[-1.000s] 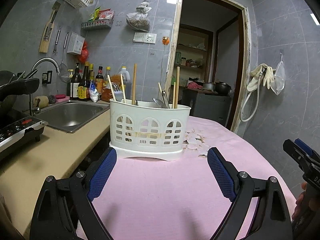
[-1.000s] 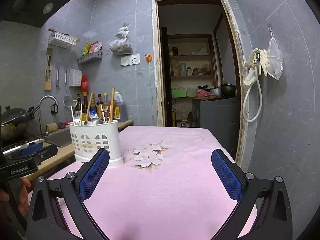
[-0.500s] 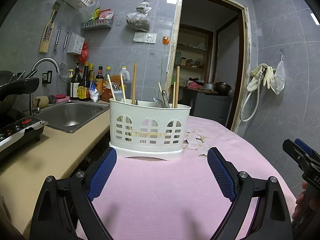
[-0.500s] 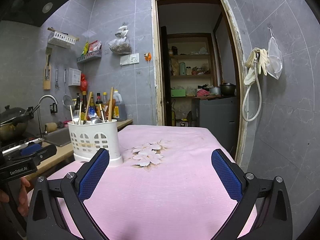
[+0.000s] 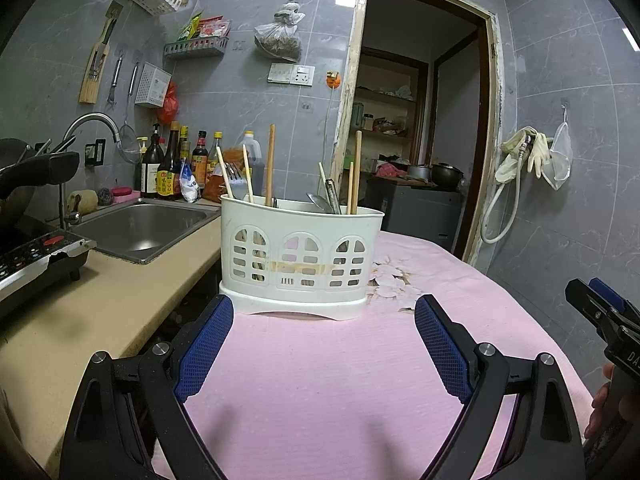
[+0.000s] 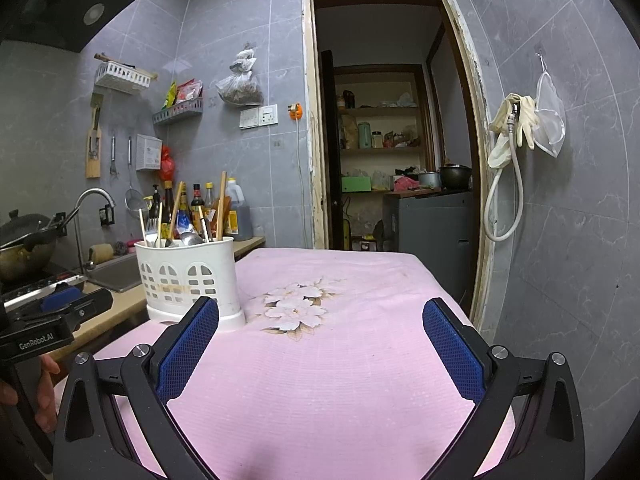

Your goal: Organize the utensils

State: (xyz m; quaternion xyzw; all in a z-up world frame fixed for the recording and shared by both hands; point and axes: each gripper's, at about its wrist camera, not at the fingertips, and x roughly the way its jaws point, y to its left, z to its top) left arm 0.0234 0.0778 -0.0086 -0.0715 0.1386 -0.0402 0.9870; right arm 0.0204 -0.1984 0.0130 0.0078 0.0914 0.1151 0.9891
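Observation:
A white slotted utensil holder (image 5: 300, 256) stands on the pink tablecloth (image 5: 320, 380) near its left edge. It holds several wooden chopsticks (image 5: 270, 164), a fork (image 5: 235, 178) and metal spoons (image 5: 322, 202). My left gripper (image 5: 323, 312) is open and empty, just in front of the holder. My right gripper (image 6: 320, 316) is open and empty above the cloth, to the right of the holder (image 6: 188, 276). The right gripper also shows at the right edge of the left wrist view (image 5: 600, 312).
A beige counter (image 5: 80, 300) with a steel sink (image 5: 140, 228), a faucet and sauce bottles (image 5: 168, 168) lies to the left. A stove (image 5: 28, 256) with a pan sits at the far left. A flower print (image 6: 296, 308) marks the cloth. A doorway (image 6: 384, 152) opens behind.
The right wrist view has shifted slightly, so the holder sits a little lower and nearer the left finger. The left gripper has not moved.

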